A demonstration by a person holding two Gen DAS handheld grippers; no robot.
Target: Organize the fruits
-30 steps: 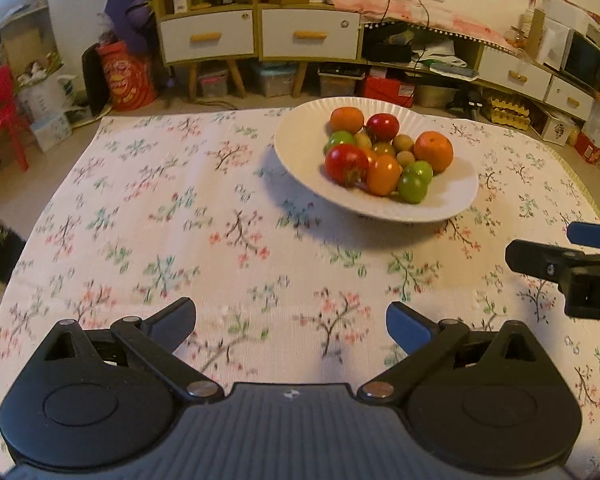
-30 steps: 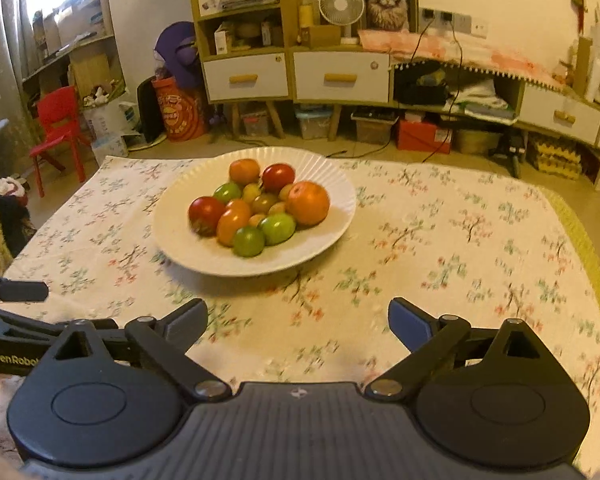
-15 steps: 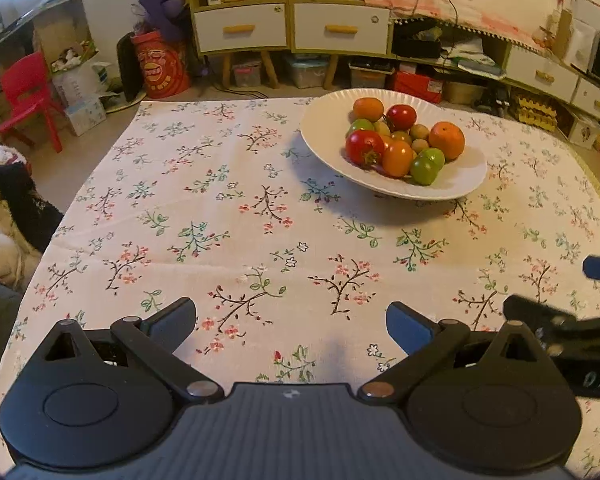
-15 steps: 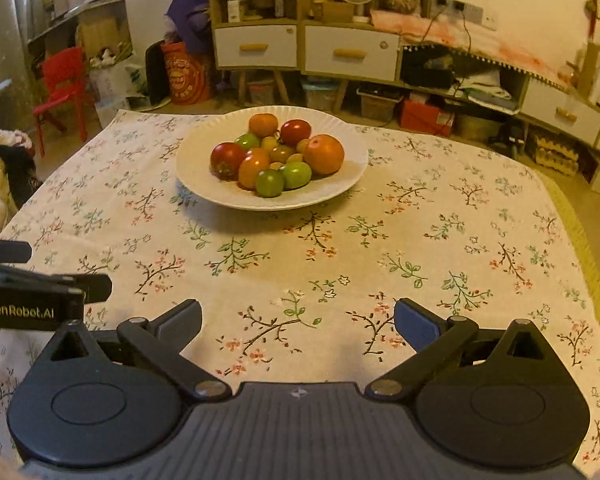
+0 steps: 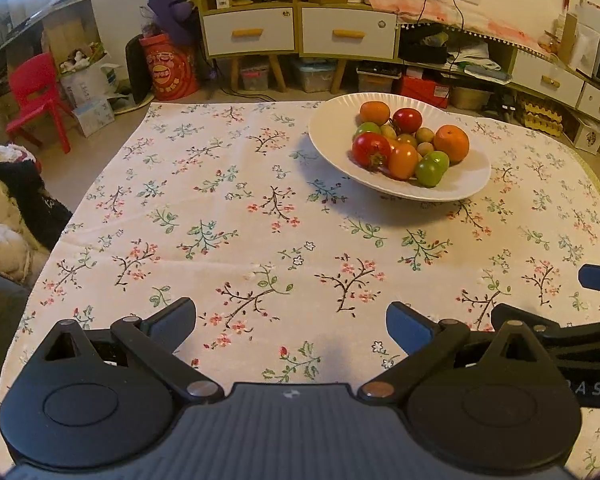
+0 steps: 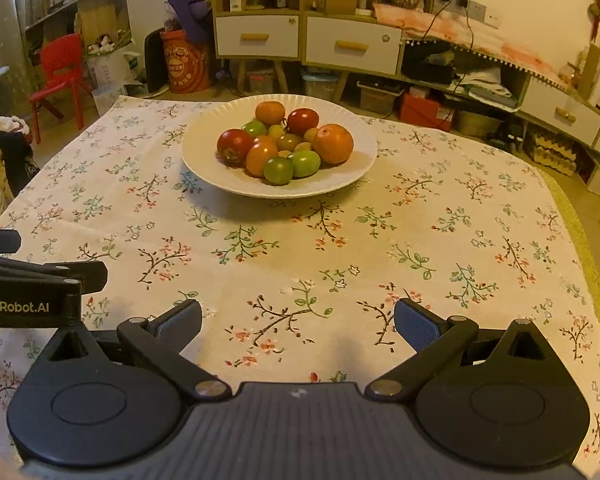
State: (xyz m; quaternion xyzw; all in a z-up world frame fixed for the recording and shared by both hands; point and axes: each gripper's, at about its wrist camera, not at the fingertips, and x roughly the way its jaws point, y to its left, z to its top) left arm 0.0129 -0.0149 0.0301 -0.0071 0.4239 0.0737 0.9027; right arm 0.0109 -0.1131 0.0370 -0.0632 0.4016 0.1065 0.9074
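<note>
A: Quick status. Is anything left to sort?

B: Looks like nothing, judging from this. Every fruit you can see sits piled in the wide white ribbed plate (image 6: 204, 160): a big orange mandarin (image 6: 333, 143) at the plate's right side, a red tomato (image 6: 234, 145) at its left, two green tomatoes (image 6: 292, 166) at the near edge, an orange tomato (image 6: 261, 157) just behind those, small yellow-brown fruits in the middle. No fruit lies loose on the floral tablecloth (image 6: 340, 248) around the plate.

A: And your grippers?

B: Your right gripper (image 6: 298, 322) has just been opening and now stands spread wide, nothing between the blue pads (image 6: 414, 326). It hangs on the near side of the plate, well apart from it. Your left gripper (image 5: 290, 320) is spread wide too, empty, also near-side of the plate and off to its left. The two tools sit just beside each other; each shows at the edge of the other's view.

A: So done?

B: My read: fruit collected, both hands free and clear of the plate, so finished or very close. One caveat: I can't tell if you want them grouped by colour inside the plate. They're mixed now. If so, that sorting remains.
</note>
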